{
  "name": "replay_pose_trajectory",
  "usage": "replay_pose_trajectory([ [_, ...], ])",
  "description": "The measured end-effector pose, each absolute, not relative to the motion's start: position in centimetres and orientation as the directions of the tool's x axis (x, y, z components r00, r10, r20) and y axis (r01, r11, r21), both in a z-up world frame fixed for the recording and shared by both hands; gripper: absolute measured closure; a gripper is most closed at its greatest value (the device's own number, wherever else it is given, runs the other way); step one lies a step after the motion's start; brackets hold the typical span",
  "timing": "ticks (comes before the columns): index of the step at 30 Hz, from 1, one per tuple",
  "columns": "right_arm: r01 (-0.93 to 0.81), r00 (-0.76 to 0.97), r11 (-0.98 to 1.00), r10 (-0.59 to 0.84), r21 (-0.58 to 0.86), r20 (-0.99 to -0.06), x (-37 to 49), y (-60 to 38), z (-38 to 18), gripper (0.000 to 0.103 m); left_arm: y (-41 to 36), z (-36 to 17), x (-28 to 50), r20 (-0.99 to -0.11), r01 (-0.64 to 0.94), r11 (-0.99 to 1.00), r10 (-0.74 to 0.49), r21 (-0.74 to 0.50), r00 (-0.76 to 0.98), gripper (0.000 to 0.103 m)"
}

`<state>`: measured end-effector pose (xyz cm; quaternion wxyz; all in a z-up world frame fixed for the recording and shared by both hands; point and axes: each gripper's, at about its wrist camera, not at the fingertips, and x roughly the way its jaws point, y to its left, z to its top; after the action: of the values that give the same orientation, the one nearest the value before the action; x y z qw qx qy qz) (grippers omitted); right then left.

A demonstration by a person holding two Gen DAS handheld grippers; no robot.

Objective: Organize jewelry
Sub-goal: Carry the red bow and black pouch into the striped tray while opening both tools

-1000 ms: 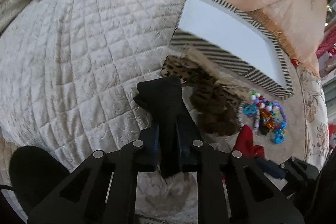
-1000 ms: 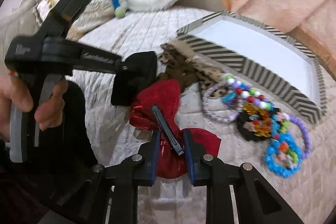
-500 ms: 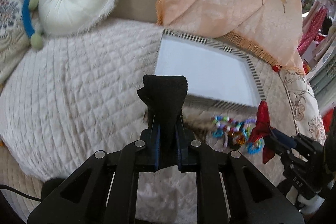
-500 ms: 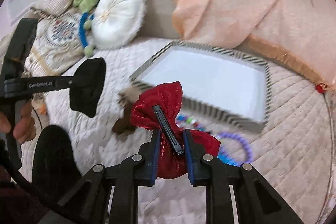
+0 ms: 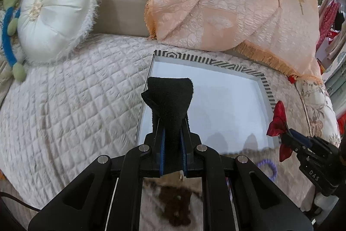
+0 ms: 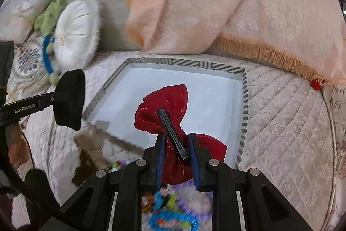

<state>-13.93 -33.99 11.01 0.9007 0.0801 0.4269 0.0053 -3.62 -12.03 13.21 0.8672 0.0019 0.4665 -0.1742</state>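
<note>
Both bows have risen off the quilt since a second ago. I hold the black bow (image 5: 170,105) pinched in my left gripper (image 5: 172,144) over the striped box's (image 5: 237,71) left edge; my right gripper (image 6: 176,144) clamps the red bow (image 6: 166,101) above its white floor, beaded bracelets (image 6: 173,218) below.
</note>
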Motion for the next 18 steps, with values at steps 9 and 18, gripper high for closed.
replay_pose_trajectory([
  [9,0.182,0.571,0.963,0.062,0.2,-0.819,-9.5,-37.3,7.0,0.083,-14.3,8.9,1.9,-0.857,0.284,0.947,-0.269,-0.151,0.44,0.092],
  [18,0.252,0.52,0.938,0.075,0.237,-0.851,-9.0,-38.6,3.8,0.082,-14.8,5.2,3.2,-0.897,0.27,0.957,-0.211,-0.108,0.389,0.091],
])
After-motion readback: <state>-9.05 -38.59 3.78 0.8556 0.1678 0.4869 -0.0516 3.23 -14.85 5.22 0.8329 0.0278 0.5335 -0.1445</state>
